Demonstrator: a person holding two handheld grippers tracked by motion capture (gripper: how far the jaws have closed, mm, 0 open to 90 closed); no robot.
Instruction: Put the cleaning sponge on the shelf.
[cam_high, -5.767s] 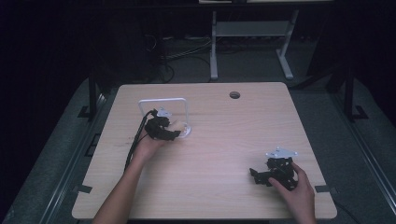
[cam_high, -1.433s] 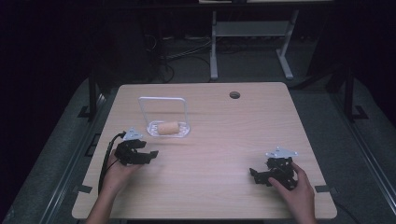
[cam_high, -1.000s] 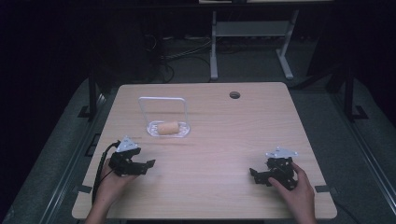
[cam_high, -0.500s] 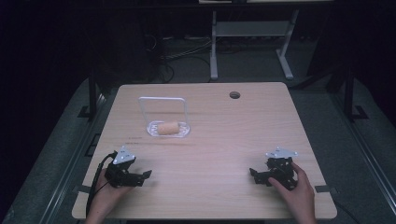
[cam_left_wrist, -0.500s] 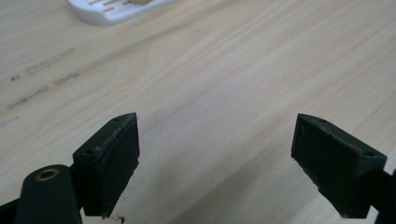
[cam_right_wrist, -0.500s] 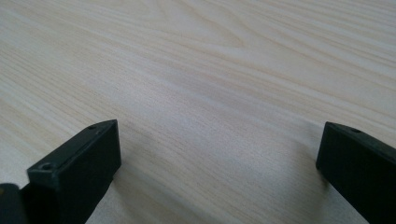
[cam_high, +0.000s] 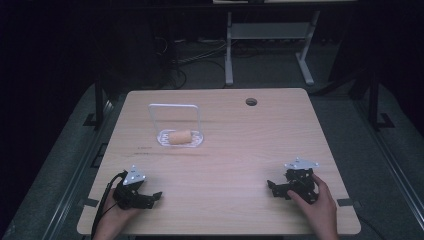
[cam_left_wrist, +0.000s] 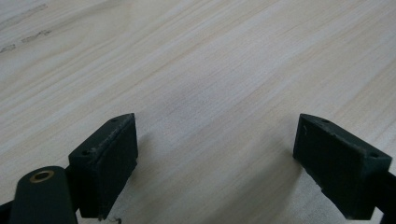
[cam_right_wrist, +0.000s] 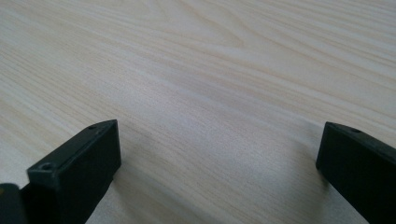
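A tan roll-shaped piece (cam_high: 180, 136) lies in a small clear dish (cam_high: 198, 142) with an upright white wire frame (cam_high: 174, 106) at the table's far left. My left gripper (cam_high: 154, 198) rests low over the near left corner, well away from the dish. Its jaws have just been opening and stand open, with bare wood between them in the left gripper view (cam_left_wrist: 215, 154). My right gripper (cam_high: 272, 190) sits at the near right, held by a hand, open over bare wood (cam_right_wrist: 217, 158).
The light wooden table (cam_high: 240, 150) has a round cable hole (cam_high: 251, 102) near its far edge. Behind the table stands a white metal rack (cam_high: 270, 35) on a dark floor with cables. A black cable trails from the left gripper.
My left hand has drawn back from the dish to the near left corner and sunk toward the table. The roll stays in the dish. The right hand has not moved.
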